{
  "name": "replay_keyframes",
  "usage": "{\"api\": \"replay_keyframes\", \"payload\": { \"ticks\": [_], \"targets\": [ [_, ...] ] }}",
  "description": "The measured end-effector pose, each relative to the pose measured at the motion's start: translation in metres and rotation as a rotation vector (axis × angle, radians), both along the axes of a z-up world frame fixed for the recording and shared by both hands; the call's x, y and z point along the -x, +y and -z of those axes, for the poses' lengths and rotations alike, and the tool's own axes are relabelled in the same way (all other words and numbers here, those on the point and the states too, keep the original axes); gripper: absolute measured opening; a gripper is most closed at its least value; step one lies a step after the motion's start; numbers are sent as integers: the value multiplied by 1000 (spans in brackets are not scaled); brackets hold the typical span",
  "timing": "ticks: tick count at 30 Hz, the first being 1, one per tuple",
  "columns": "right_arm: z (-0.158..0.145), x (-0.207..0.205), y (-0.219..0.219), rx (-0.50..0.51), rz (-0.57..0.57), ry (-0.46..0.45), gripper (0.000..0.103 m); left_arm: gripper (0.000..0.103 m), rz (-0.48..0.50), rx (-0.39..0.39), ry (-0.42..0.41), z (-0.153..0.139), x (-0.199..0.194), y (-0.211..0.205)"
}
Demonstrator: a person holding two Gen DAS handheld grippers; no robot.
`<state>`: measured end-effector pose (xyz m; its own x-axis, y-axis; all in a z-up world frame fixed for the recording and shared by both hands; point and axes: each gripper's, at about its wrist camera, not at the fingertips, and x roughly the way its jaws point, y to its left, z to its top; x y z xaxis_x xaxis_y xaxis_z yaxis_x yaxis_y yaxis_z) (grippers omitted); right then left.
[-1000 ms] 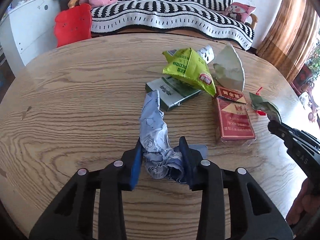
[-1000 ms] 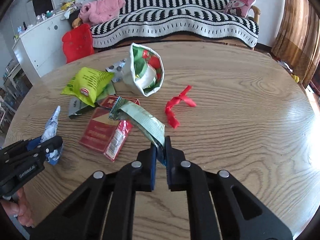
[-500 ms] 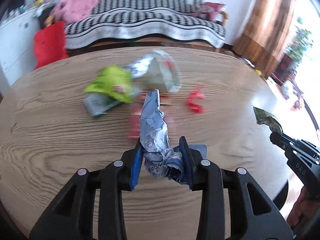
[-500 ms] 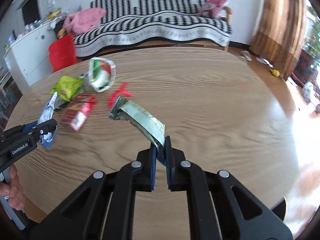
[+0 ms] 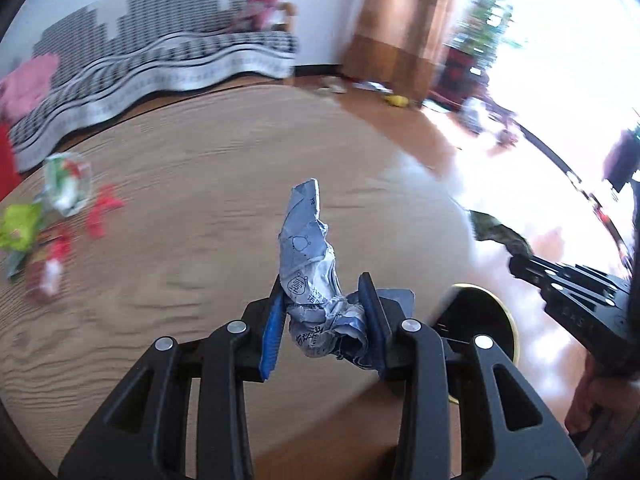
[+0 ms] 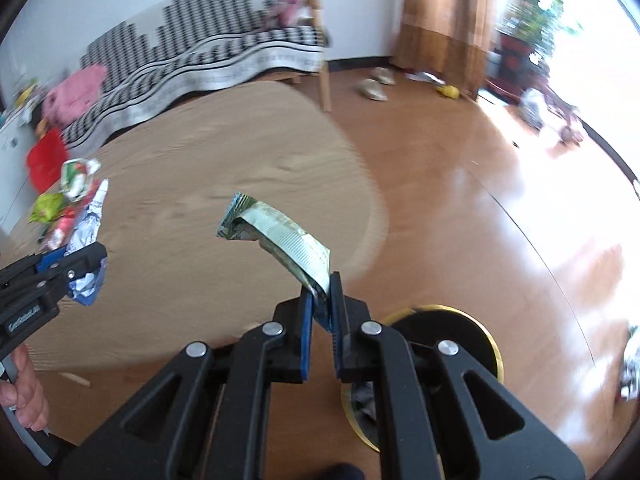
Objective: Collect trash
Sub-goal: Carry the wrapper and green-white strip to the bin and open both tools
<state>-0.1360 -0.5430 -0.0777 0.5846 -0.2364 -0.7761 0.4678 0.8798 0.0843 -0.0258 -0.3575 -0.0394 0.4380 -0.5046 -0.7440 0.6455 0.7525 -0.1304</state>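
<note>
Trash is in both grippers, held up off the table [image 6: 208, 216]. The left gripper [image 5: 322, 312] has its fingers part-way closed around a crumpled blue-and-white wrapper [image 5: 310, 264], squeezed between the blue pads with its long end sticking up. The right gripper [image 6: 322, 300] is pinched tight on the end of a green packet [image 6: 280, 236], which juts up and to the left from the narrow fingers. Both tools sit near the table's rounded edge on the right, where the wood top gives way to bare, glossy floor [image 6: 500, 208]. Just past that edge, low on the floor, stands a round black bin [image 6: 452, 332] with a gold rim, partly hidden behind the right gripper's fingers. More litter lies far off at the left of the table: a green bag [image 5: 18, 226], red scraps [image 5: 100, 212] and a foil pouch [image 5: 66, 184], all blurred. Between that pile and the grippers the tabletop is bare wood. A striped sofa [image 6: 192, 60] runs behind the table, and a brown curtain [image 6: 444, 20] hangs beyond the open floor. A hand [image 6: 24, 392] grips the left tool's handle at the lower left.
</note>
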Motion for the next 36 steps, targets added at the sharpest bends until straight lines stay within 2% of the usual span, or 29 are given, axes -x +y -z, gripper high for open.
{"api": "replay_keyframes", "payload": {
  "ticks": [5,11,16,22,32,33,35,36],
  "targets": [
    [24,52,-55,-65,117,25,9,35,169,8,0,11,46,-62],
    [60,92,-96,-155,199,95,9,35,294,-13,14,34,86,-114],
    [98,104,-117,-231,242,191,9,35,335,-42,37,56,97,-137],
    [135,103,-127,-311,267,297,9,36,349,-70,52,74,89,-154],
    [153,99,-127,-342,273,326,9,36,356,-106,62,91,91,-167],
    [154,99,-128,-347,276,328,10,36,358,-108,63,92,90,-169],
    [157,100,-130,-361,278,329,28,36,360,-110,64,93,93,-171],
    [156,101,-131,-359,282,325,56,36,360,-110,64,93,93,-171]
  ]
}}
